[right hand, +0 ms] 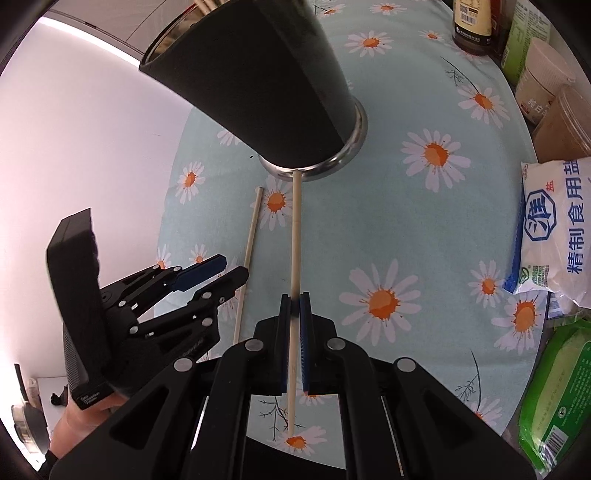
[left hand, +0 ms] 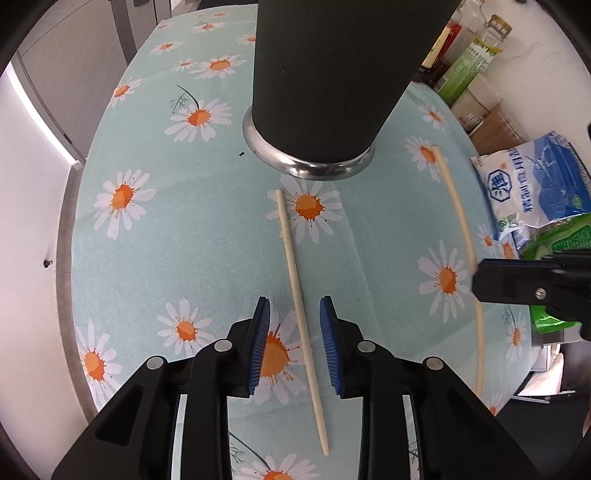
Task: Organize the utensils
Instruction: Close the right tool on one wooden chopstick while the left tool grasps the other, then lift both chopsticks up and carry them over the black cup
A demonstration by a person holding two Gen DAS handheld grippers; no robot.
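A tall black utensil cup (left hand: 325,74) with a steel base stands on the daisy tablecloth (left hand: 177,229); in the right wrist view (right hand: 266,77) stick ends show at its mouth. One pale chopstick (left hand: 301,317) lies on the cloth between the blue pads of my open left gripper (left hand: 294,308), untouched. My right gripper (right hand: 294,306) is shut on a second chopstick (right hand: 295,236), its far tip near the cup's base. That chopstick (left hand: 460,221) and the right gripper (left hand: 476,273) show at the right of the left wrist view. The left gripper (right hand: 231,267) and the lying chopstick (right hand: 247,258) show in the right wrist view.
A white and blue salt bag (right hand: 554,229) and a green packet (right hand: 557,395) lie at the table's right edge. Sauce bottles and jars (right hand: 476,26) stand at the back right. The cloth's left edge (left hand: 79,236) drops off beside a white wall.
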